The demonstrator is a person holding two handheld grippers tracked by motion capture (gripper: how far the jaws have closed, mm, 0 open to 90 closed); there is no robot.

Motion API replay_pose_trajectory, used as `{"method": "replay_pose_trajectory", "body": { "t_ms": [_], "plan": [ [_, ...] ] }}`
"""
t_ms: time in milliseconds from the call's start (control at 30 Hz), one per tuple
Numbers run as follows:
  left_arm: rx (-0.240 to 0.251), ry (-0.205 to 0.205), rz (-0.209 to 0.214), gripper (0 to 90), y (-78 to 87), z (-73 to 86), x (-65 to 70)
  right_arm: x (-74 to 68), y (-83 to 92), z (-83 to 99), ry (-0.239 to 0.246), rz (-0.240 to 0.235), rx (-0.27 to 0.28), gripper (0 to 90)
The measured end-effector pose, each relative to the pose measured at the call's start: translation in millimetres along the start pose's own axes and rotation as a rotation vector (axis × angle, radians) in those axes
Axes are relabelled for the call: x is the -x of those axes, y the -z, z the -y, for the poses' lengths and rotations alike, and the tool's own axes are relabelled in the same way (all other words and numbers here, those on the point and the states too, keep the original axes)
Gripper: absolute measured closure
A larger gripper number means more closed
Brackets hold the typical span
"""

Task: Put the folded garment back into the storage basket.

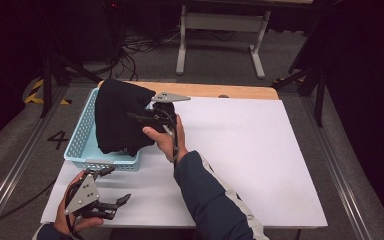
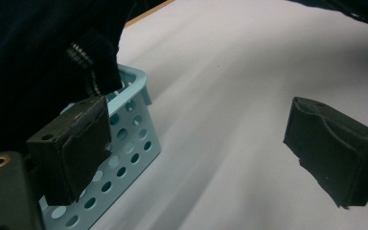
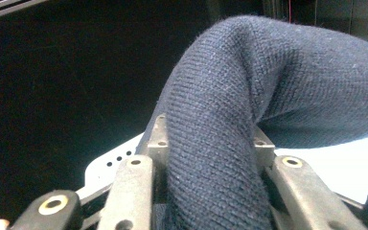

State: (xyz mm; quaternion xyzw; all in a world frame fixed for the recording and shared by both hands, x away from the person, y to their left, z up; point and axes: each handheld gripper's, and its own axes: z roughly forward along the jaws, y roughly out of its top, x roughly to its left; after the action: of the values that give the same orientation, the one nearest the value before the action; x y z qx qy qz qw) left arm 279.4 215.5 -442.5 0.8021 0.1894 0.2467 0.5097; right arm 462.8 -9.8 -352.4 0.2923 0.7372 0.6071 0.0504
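Observation:
A dark knitted garment (image 1: 117,117) hangs bunched over the light blue perforated basket (image 1: 82,145) at the table's left. My right gripper (image 1: 136,116) is shut on a fold of it; in the right gripper view the navy knit (image 3: 220,143) is pinched between the jaws and arches up and to the right. My left gripper (image 1: 112,184) sits low at the front left of the table, open, jaws wide apart with nothing between them. In the left gripper view its pads (image 2: 74,148) frame the basket's corner (image 2: 134,124), with the garment (image 2: 38,57) draped above.
The white table top (image 1: 240,150) stretches to the right of the basket, with a wooden strip (image 1: 220,90) along its far edge. A white table frame (image 1: 220,30) and cables lie on the floor beyond. Dark stands flank both sides.

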Motion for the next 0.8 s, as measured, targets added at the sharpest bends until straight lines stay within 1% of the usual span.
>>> {"method": "replay_pose_trajectory", "body": {
  "t_ms": [33,67,133,167,267,333,367,467,567,600,700,733,800],
  "plan": [
    [0.0,0.0,0.0,9.8,0.0,0.0,0.0,0.0,0.0,0.0,0.0,0.0,0.0,64.8],
    [-0.001,-0.007,-0.002,9.8,0.2,-0.3,0.1,0.0,-6.8,1.8,-0.007,0.001,-0.009,64.8],
    [-0.001,-0.008,0.003,9.8,0.1,-0.4,0.4,-0.2,-9.3,2.5,-0.004,0.003,-0.013,64.8],
    [-0.001,-0.009,0.004,9.7,-0.1,-0.3,0.3,-1.5,-16.3,5.0,-0.009,-0.003,-0.023,64.7],
    [0.0,-0.005,0.012,9.8,-0.4,0.1,0.5,-4.4,-28.8,10.5,-0.008,-0.009,-0.054,64.5],
    [0.001,-0.007,0.013,9.8,-0.1,0.2,0.5,-5.1,-31.6,11.9,-0.008,-0.009,-0.063,64.4],
    [0.0,-0.009,0.013,9.8,0.2,0.3,0.5,-6.4,-38.8,15.9,-0.009,-0.007,-0.08,64.2],
    [0.002,-0.01,0.012,9.8,1.1,0.7,0.4,-7.5,-47.9,20.5,-0.012,-0.004,-0.107,63.7],
    [0.002,-0.003,0.017,9.8,1.2,1.1,1.1,-9.3,-53.4,21.4,-0.005,0.0,-0.132,62.7],
    [-0.001,-0.004,0.016,9.8,1.3,1.1,1.3,-9.3,-53.4,21.4,-0.005,0.0,-0.132,62.7],
    [-0.006,-0.008,0.016,9.8,1.6,1.3,1.8,-11.4,-59.5,21.8,0.014,0.012,-0.176,60.1],
    [-0.007,-0.008,0.017,9.8,1.7,1.4,1.8,-11.9,-60.1,22.1,0.021,0.016,-0.181,58.8],
    [-0.009,-0.009,0.017,9.8,1.6,1.7,1.9,-11.7,-61.2,22.7,0.014,0.019,-0.191,53.6]
  ]
}}
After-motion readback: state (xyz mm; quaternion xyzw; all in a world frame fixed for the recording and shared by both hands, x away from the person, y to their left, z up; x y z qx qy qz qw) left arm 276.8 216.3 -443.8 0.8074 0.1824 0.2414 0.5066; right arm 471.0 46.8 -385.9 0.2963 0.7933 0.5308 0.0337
